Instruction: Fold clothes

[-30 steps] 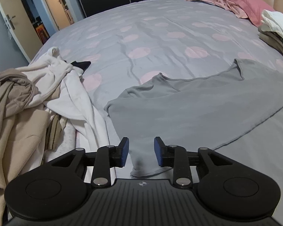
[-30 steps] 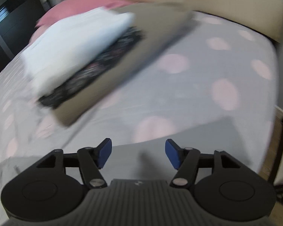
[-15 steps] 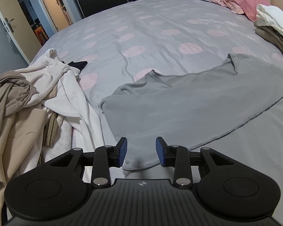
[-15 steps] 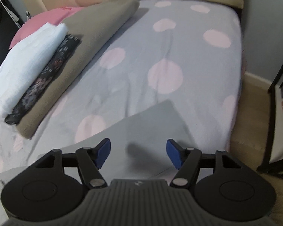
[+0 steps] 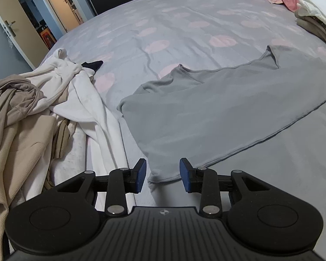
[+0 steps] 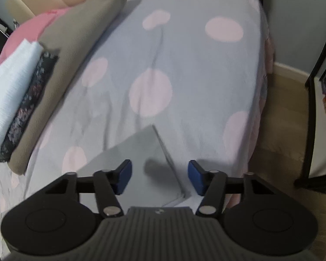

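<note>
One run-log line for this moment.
grey shirt flat on bed | left gripper open over hem corner | right gripper closing over other corner, nothing gripped

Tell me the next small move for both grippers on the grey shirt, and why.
Probably lower both and pinch. The left gripper is open over one corner of the grey shirt; the right gripper, jaws closing, frames another corner, touching nothing.

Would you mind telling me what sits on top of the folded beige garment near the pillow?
On the folded beige garment lie a dark floral piece and, above it, a folded white textured cloth. What lies beneath the stack is covered.
</note>
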### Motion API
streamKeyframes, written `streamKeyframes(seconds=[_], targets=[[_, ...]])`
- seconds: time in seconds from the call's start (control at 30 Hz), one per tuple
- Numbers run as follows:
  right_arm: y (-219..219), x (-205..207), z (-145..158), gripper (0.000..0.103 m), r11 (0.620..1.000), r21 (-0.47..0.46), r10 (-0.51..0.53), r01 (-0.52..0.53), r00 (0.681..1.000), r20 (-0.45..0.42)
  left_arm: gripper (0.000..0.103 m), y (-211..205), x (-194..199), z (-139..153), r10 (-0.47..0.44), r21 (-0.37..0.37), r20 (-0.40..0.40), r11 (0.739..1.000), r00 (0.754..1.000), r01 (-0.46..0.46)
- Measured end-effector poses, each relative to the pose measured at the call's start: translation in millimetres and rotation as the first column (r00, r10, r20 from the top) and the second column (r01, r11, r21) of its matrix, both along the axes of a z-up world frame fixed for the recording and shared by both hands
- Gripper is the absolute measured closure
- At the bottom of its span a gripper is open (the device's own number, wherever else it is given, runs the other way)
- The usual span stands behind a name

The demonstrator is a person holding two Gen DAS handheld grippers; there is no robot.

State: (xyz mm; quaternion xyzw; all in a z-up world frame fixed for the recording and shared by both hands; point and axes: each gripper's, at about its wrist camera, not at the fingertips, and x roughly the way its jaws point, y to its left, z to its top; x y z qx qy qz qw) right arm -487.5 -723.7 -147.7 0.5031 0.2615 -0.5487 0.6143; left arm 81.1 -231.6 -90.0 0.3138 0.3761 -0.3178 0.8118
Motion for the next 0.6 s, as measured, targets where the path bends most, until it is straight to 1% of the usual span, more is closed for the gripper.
streamKeyframes(seconds=[0.07, 0.17, 0.27, 0.3, 0.33, 0.37, 0.4, 0.47, 0.6], targets=[[-1, 4, -7, 0.051, 0.999, 0.041, 0.016, -0.016, 1.000, -0.006, 0.072, 0, 0, 1, 0.000, -0.005, 0.001, 1.000, 1.000, 0.000], [-1, 9, -9, 0.052, 0.999, 0.041, 0.033, -0.031, 0.999, -0.038, 0.072, 0, 1, 3, 0.002, -0.016, 0.000, 1.000, 1.000, -0.002], [3, 16, -8, 0.070, 0.998, 0.038, 0.055, -0.051, 0.992, -0.113, 0.072, -2, 1, 2, -0.005, -0.011, 0.001, 1.000, 1.000, 0.005], [4, 18, -8, 0.076, 0.998, 0.032, 0.066, -0.063, 0.990, -0.123, 0.071, -2, 0, 2, -0.008, -0.009, 0.001, 1.000, 1.000, 0.008], [5, 19, -7, 0.080, 0.997, 0.029, 0.071, -0.068, 0.990, -0.122, 0.072, -3, 0, 2, -0.010, -0.009, 0.002, 1.000, 1.000, 0.010], [6, 20, -6, 0.089, 0.997, 0.028, 0.071, -0.068, 0.991, -0.110, 0.072, -3, -1, 2, -0.011, -0.010, 0.003, 1.000, 1.000, 0.011], [7, 20, -3, 0.095, 0.998, 0.021, 0.066, -0.064, 0.994, -0.089, 0.072, -4, -1, 3, -0.012, -0.013, 0.004, 1.000, 1.000, 0.012], [10, 24, 5, 0.095, 0.998, 0.001, 0.063, -0.063, 0.996, -0.057, 0.072, -4, -2, 5, -0.013, -0.022, 0.005, 1.000, 1.000, 0.013], [24, 50, 35, 0.096, 0.987, -0.084, 0.135, -0.135, 0.991, -0.006, 0.072, -5, -4, 10, -0.012, -0.040, 0.004, 0.999, 1.000, 0.012]])
